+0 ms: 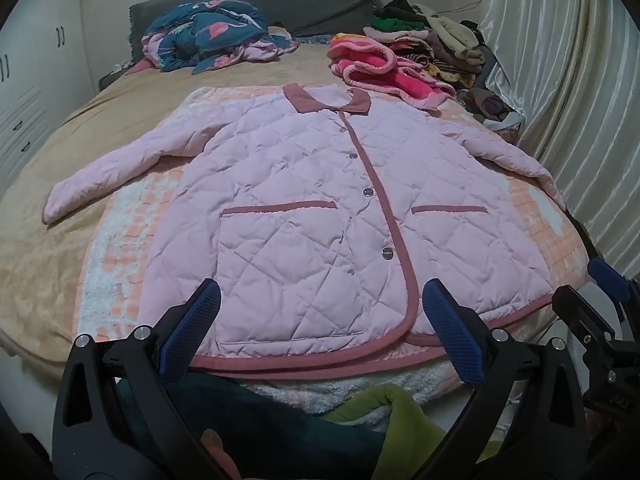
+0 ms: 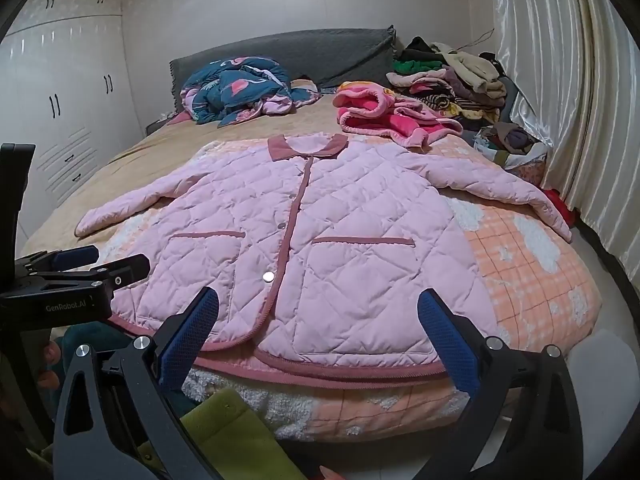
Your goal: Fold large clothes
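A large pink quilted jacket [image 1: 304,208] with a dark pink collar and trim lies flat, front up and buttoned, sleeves spread out, on a peach checked blanket [image 1: 120,248] on the bed. It also shows in the right wrist view [image 2: 320,240]. My left gripper [image 1: 320,320] is open and empty, just above the jacket's hem near the left pocket. My right gripper [image 2: 318,320] is open and empty, over the hem near the right pocket. The right gripper shows at the right edge of the left view [image 1: 600,300]; the left gripper shows at the left of the right view [image 2: 80,276].
A blue patterned quilt [image 1: 212,32] is bunched at the headboard. A pink fleece garment [image 1: 384,68] and a pile of clothes [image 1: 440,40] sit at the far right. Curtains [image 1: 560,80] hang right; wardrobes [image 2: 60,100] stand left. Green and dark clothes [image 1: 384,412] lie below the bed's foot.
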A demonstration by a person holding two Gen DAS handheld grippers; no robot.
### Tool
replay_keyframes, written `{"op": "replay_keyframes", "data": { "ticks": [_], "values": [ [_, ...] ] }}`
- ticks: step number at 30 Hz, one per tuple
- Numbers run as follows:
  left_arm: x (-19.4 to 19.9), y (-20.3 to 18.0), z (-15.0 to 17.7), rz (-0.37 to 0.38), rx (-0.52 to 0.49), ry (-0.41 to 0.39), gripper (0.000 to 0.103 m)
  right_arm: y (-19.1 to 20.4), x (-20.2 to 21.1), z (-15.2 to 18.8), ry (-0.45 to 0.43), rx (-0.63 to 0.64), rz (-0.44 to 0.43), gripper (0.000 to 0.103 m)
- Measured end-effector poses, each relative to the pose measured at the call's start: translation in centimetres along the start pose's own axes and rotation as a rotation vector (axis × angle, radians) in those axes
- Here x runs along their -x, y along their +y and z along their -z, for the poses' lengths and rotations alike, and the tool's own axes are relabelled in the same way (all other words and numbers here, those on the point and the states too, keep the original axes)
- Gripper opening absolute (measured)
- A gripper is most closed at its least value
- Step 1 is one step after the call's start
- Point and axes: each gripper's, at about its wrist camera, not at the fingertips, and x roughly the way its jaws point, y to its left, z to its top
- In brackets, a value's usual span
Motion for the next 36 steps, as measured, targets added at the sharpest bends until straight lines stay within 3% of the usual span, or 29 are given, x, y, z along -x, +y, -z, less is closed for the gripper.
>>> {"op": "replay_keyframes", "data": {
  "ticks": [18, 24, 36],
  "values": [
    [-0.1, -0.4, 0.8, 0.018, 0.025, 0.015, 0.095, 0.0, 0.2, 0.2, -0.009, -0.001, 0.004, 0.099],
    [-0.2, -0.1, 0.2, 0.041, 0.043, 0.019, 0.095, 0.3, 0.2, 0.3, -0.007, 0.007, 0.006, 0.099],
    [-0.7, 0.0, -1.4, 0.016, 0.011, 0.001, 0.095, -0.4, -0.3, -0.8, 0.006, 0.009, -0.012, 0.099]
  ]
}}
